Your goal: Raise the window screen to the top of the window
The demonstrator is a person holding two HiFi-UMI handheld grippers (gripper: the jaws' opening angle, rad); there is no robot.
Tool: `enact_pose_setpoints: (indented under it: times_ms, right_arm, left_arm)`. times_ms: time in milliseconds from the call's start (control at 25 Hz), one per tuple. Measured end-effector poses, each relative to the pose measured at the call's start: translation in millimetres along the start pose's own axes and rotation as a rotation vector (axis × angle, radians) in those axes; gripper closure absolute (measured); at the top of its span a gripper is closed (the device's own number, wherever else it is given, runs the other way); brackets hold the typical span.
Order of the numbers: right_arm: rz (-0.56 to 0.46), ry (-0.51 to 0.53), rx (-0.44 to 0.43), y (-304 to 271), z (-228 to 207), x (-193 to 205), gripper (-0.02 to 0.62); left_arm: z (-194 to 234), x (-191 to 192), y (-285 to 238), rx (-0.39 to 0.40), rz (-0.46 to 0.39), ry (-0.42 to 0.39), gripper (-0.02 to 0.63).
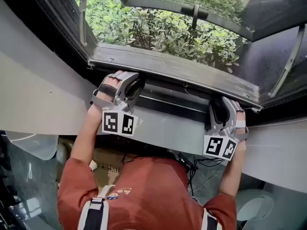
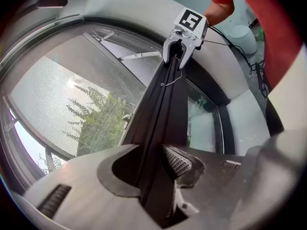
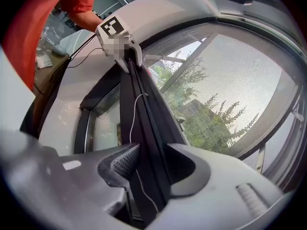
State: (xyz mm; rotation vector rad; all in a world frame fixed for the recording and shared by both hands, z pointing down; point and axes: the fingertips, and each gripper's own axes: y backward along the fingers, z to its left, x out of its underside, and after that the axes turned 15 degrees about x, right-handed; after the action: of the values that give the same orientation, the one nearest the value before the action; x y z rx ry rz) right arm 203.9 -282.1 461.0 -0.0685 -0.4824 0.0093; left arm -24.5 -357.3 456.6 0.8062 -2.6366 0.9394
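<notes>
Head view: a person in a red shirt (image 1: 144, 190), at 6 o'clock, reaches both arms forward to a window. The left gripper (image 1: 133, 82) sits at 9 o'clock of centre and the right gripper (image 1: 222, 103) at 4 o'clock. Each is set over a long black rail (image 1: 172, 107) that runs between them, just above a pale grey sill (image 1: 48, 97). Green shrubs (image 1: 158, 30) fill 12 o'clock beyond the opening.

Each gripper view looks along the rail. Both grippers have their jaws spread wide with the rail passing between them. The pads (image 2: 177, 161) lie right beside its sides, and no firm squeeze shows.

The window screen (image 2: 53, 99) is a fine grey mesh stretched across the opening beside the rail, at 9 o'clock in the left gripper view. Leaves show hazily through it.

The task looks barely begun. The rail lies low by the sill and the mesh covers the opening. Gripping the rail firmly and carrying it to the top of the window both appear left to do.

The rail is matte black, straight and narrow, with grooves along its length. A thin white cord (image 3: 132, 121) trails down it. The jaws are smooth grey plastic, curved like hooks, with dark ribbed pads. White cubes (image 1: 119, 122) with black square markers ride on the grippers.
</notes>
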Motion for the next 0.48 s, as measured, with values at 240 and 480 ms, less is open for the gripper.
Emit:
enact_pose_setpoints:
  times_ms: [240, 480]
  right_arm:
    - [-0.003, -0.002, 0.001, -0.1, -6.0, -1.2, 0.454]
    - [0.004, 0.007, -0.017, -1.2, -8.1, -2.8, 0.474]
  left_arm:
    - [0.2, 0.1, 3.0, 0.025, 0.011, -0.013, 0.489]
    - [2.4, 0.5, 4.2, 0.063, 0.013, -0.013, 0.497]
